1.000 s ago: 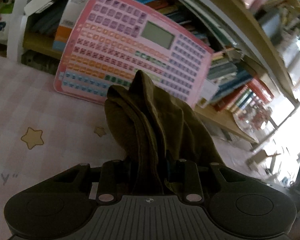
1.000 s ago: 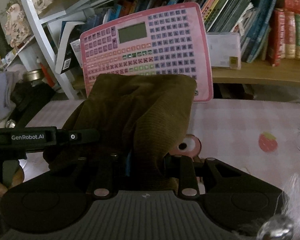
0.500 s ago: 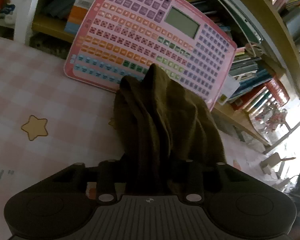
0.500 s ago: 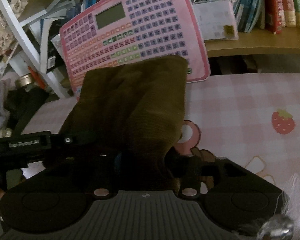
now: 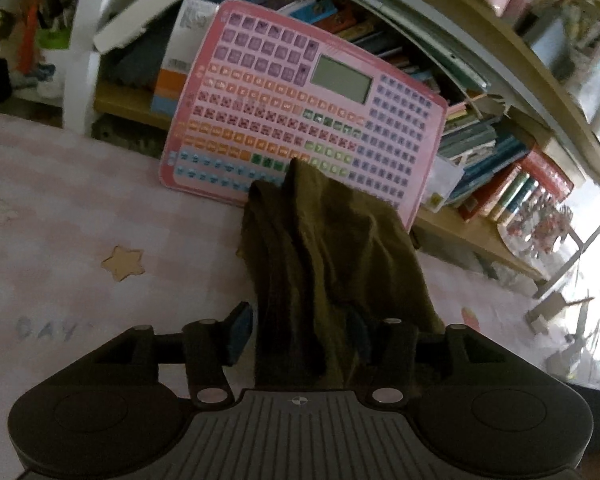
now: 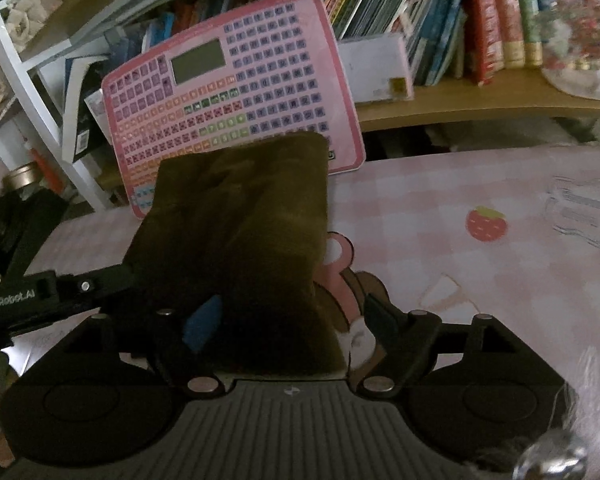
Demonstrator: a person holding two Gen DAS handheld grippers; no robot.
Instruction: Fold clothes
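**Both grippers let go of the olive garment**

Since the earlier frames both sets of jaws have been opening, and the cloth that was pinched in each now lies loose between spread fingers; the left gripper (image 5: 296,334) stands parted, its left blue pad clear of the fabric and the folds slumped toward its right finger; the right gripper (image 6: 288,320) stands wider, with a bare gap between the cloth edge and its right finger.

The olive garment (image 6: 236,236) rests on the pink checked tablecloth (image 6: 440,216), starting right at both sets of fingertips and running straight away from them; its long axis points toward the shelves, and its far edge lies just before the pink keyboard toy (image 5: 300,112), which leans against the bookshelf (image 6: 480,96). In the right wrist view the left tool's dark finger reaches in at the cloth's left edge, so both hands sit at the near end, neither clearly nearer.

My reading is that any next fold would run along that axis; the leaning toy close behind the far edge is the one thing likely to crowd it; the printed star (image 5: 123,262) and strawberry (image 6: 485,224) are only pattern.
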